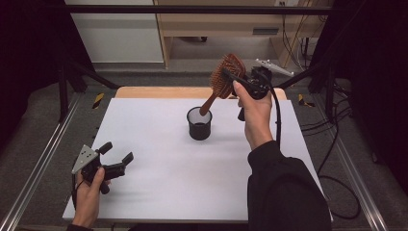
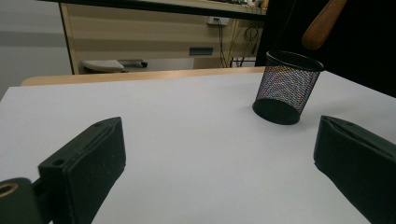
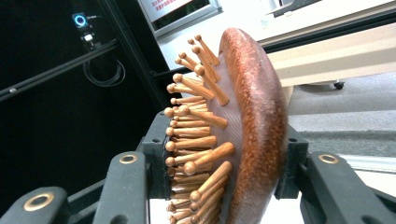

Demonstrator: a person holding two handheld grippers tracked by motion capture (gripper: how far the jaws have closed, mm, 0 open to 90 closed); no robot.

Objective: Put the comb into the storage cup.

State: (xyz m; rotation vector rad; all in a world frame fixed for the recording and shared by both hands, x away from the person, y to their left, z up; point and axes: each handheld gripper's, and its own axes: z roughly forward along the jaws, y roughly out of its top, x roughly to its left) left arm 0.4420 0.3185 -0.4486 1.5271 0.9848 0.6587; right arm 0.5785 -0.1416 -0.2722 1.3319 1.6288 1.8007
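Right gripper (image 1: 230,77) is clamped on the wooden hairbrush (image 1: 224,77), handle end hanging just above the black mesh cup (image 1: 199,123), table centre. Left gripper (image 1: 115,155), around 8 o'clock, sits wide open.

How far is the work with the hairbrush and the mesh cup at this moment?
Done: the right gripper is shut on the head of the wooden hairbrush and holds it in the air. In hand: the handle points down, its tip just above the black mesh cup. Left: lower it in, then release. The left gripper waits open, holding nothing.
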